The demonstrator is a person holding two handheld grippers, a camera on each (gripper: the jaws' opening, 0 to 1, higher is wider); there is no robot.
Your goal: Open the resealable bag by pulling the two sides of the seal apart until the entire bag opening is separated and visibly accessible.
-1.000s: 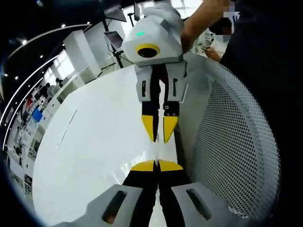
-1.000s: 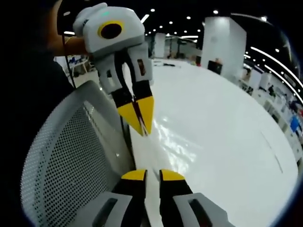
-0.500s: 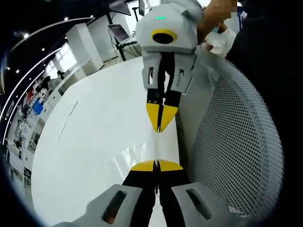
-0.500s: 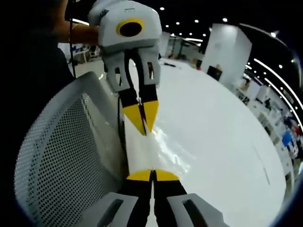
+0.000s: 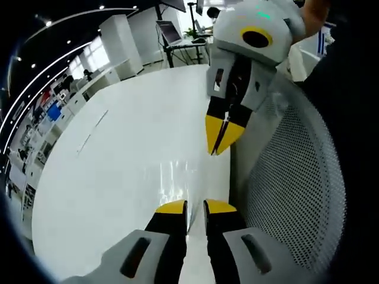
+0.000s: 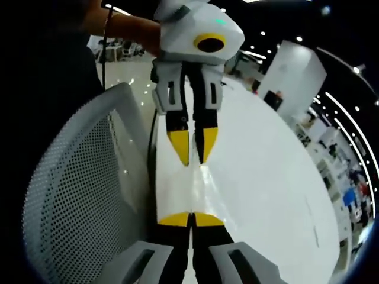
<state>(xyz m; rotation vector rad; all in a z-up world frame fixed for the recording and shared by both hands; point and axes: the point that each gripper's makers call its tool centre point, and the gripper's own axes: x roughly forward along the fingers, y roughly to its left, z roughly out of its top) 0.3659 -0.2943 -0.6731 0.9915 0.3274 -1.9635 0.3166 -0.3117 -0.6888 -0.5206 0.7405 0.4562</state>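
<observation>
The resealable bag [image 5: 180, 180] is clear and hard to make out. It shows mostly as a glossy sheen on the white table [image 5: 118, 154] between the two grippers, which face each other tip to tip. My left gripper [image 5: 195, 207] has its yellow tips a little apart, with a narrow gap between them. My right gripper [image 5: 220, 137] comes in from the upper right with its tips together. In the right gripper view my right gripper [image 6: 190, 220] is shut, apparently on the bag's [image 6: 204, 186] near edge, and my left gripper [image 6: 193, 148] hangs opposite, slightly open.
A white perforated chair back [image 5: 296, 195] curves close beside both grippers, at the left in the right gripper view [image 6: 77, 195]. A person's forearm [image 6: 127, 26] holds the far gripper. Desks and shelves stand beyond the table's far edge.
My right gripper closed between one second and half a second ago and has stayed shut. My left gripper, shut until half a second ago, has since opened a little. Both cameras have tilted.
</observation>
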